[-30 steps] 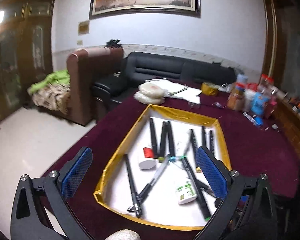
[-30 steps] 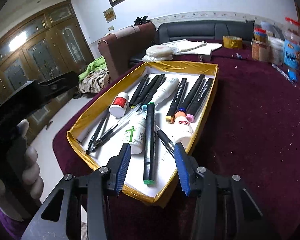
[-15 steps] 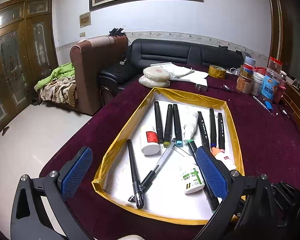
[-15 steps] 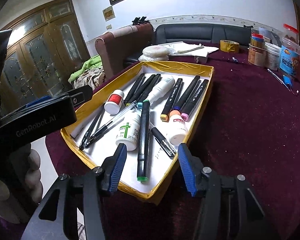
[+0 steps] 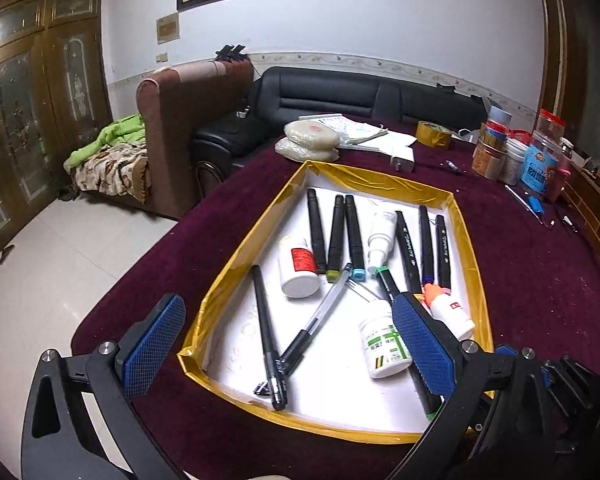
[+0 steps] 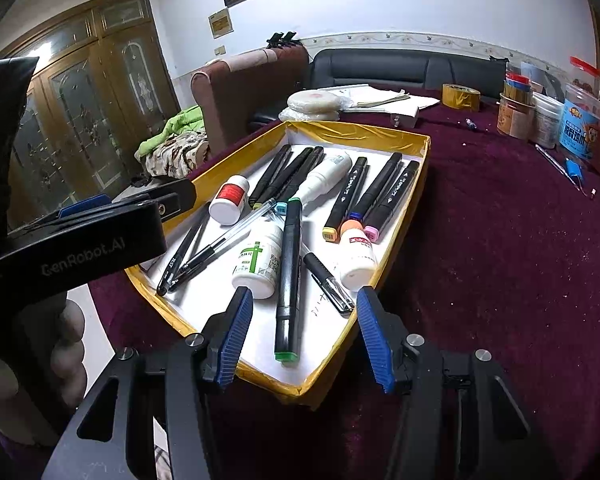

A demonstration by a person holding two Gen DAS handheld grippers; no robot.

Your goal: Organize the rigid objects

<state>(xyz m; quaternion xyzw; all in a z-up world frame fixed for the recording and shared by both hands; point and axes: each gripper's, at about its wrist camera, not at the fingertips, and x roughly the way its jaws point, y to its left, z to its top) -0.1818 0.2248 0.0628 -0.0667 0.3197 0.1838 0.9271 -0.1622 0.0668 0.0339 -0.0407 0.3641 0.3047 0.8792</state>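
A gold-rimmed white tray (image 5: pixel 236 264) (image 6: pixel 416 184) on the maroon table holds several black markers, pens and small white bottles. A green-capped marker (image 6: pixel 289 276) (image 5: pixel 392 288) lies lengthwise near the front. A green-label bottle (image 6: pixel 258 262) (image 5: pixel 384 340), a red-label bottle (image 5: pixel 298 266) (image 6: pixel 229 199) and an orange-capped bottle (image 6: pixel 356 256) lie beside it. My left gripper (image 5: pixel 288 348) is open and empty above the tray's near end. My right gripper (image 6: pixel 305 336) is open and empty, its jaws either side of the green marker's end, above it.
Jars and tins (image 5: pixel 532 156) stand at the table's far right, with a tape roll (image 5: pixel 433 134), papers and round packets (image 5: pixel 310 138) behind the tray. A brown armchair (image 5: pixel 188 128) and black sofa stand beyond. The table edge falls off to the left.
Both grippers have pulled back slightly, so the tray shows lower and fuller. The right gripper's jaws have opened wider. Nothing in the tray has moved.
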